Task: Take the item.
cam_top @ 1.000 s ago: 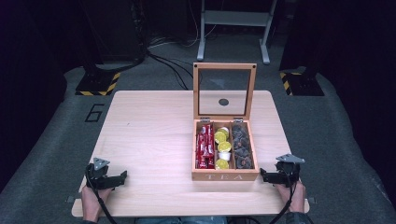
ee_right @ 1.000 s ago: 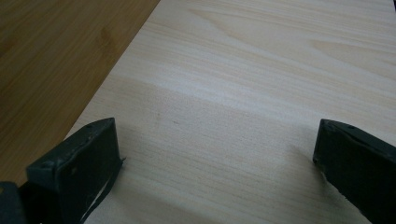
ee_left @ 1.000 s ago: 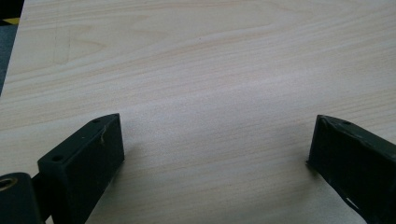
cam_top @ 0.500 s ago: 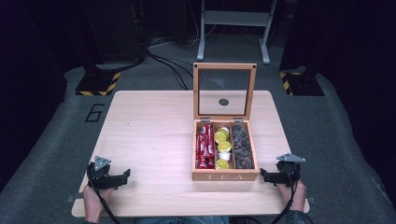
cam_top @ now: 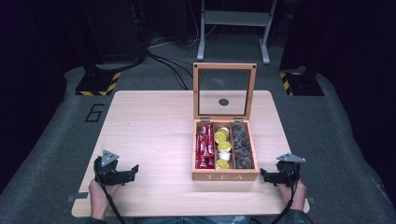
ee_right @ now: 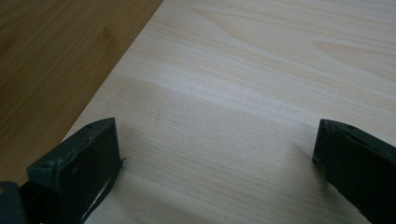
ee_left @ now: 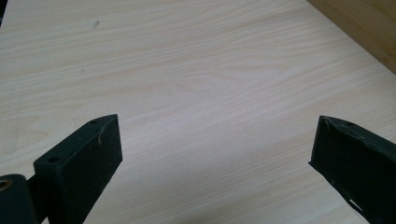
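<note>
A wooden tea box (cam_top: 225, 176) marked TEA stands right of the table's middle, its glass lid (cam_top: 224, 93) upright and open. Inside, red packets (cam_top: 204, 147) fill the left compartment, yellow and white capsules (cam_top: 223, 147) the middle one, and dark pieces (cam_top: 242, 148) the right one. My left gripper (cam_top: 134, 170) rests near the front left edge, pointing right, open and empty (ee_left: 215, 135). The box's side (ee_left: 364, 28) shows ahead of it at the upper right. My right gripper (cam_top: 263, 176) sits just right of the box's front corner, open and empty (ee_right: 215, 135), with the box's wall (ee_right: 56, 56) close on its left.
The pale wooden table (cam_top: 149, 121) has bare room left of the box and behind it. Grey carpet surrounds the table, with a metal stand (cam_top: 233, 28) and yellow-black striped bases (cam_top: 97, 84) on the floor beyond.
My left gripper has edged a little to the right and forward. The right gripper and the box stay as they were.
</note>
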